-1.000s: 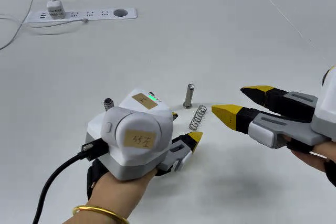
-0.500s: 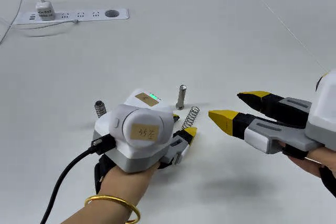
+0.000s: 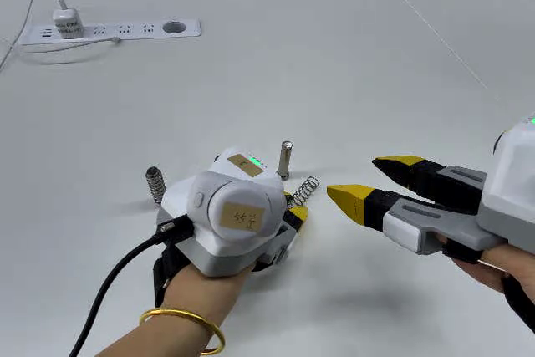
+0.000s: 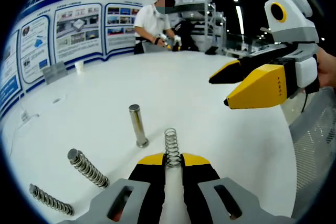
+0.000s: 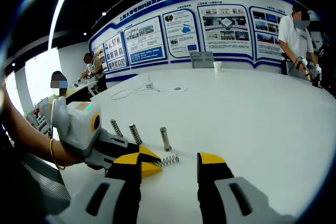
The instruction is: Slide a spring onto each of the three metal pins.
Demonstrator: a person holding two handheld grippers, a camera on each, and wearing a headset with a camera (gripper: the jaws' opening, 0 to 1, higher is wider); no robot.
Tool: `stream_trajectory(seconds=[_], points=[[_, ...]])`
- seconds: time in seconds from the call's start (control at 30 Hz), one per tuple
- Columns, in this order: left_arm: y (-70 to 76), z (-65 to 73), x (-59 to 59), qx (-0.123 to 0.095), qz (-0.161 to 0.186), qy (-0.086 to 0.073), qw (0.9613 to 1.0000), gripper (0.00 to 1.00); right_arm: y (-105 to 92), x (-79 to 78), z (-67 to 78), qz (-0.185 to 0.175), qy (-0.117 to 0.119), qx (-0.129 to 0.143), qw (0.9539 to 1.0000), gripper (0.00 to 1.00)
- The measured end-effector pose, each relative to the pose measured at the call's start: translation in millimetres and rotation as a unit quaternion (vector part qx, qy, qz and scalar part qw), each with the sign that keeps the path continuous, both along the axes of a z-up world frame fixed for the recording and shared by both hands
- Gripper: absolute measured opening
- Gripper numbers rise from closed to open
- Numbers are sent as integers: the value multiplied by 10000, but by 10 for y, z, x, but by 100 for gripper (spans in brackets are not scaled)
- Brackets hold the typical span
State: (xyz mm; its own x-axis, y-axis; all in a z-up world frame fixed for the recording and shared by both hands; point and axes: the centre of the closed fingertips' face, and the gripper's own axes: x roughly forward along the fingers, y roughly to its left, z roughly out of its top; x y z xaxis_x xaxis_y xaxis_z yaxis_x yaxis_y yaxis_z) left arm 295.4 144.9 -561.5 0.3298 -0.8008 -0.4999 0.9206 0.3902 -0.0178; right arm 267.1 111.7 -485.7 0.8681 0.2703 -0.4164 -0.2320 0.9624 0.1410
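The left gripper is pinching the near end of the loose spring between its yellow tips, with the jaws pressed nearly together on the coil. The spring is sitting just near and right of the bare pin, apart from it. The pin is standing upright on the white table.

Left of the bare pin, a sprung pin and a second sprung pin are already wearing their coils. In the head view the left gripper's white body is blocking the ground between the bare pin and the leftmost pin. A black cable is trailing from the gripper's near side, and a gold bracelet is circling the wrist behind it.

The right gripper is hovering to the right of the spring, close but not touching, with its jaws spread and its tips aiming left at the spring. At the far left of the table a power strip is lying with a charger plugged in. A person is standing beyond the table's far edge.

The spring's long axis is running straight out along the left jaws, and its free end is pointing far and right, past the right side of the pin's foot. I cannot tell whether that end is touching the table.
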Motion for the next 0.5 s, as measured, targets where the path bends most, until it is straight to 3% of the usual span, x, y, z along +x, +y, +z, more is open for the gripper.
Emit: stream_trajectory(seconds=[0.2,0.5], points=[[27,40,-22,-34,-96,-74,9999,10,12,2,16,-23,16,83,10000,43],[86,285,-29,-302,58,-43,9995,10,4,49,129,-148,-135,384,9991,42]])
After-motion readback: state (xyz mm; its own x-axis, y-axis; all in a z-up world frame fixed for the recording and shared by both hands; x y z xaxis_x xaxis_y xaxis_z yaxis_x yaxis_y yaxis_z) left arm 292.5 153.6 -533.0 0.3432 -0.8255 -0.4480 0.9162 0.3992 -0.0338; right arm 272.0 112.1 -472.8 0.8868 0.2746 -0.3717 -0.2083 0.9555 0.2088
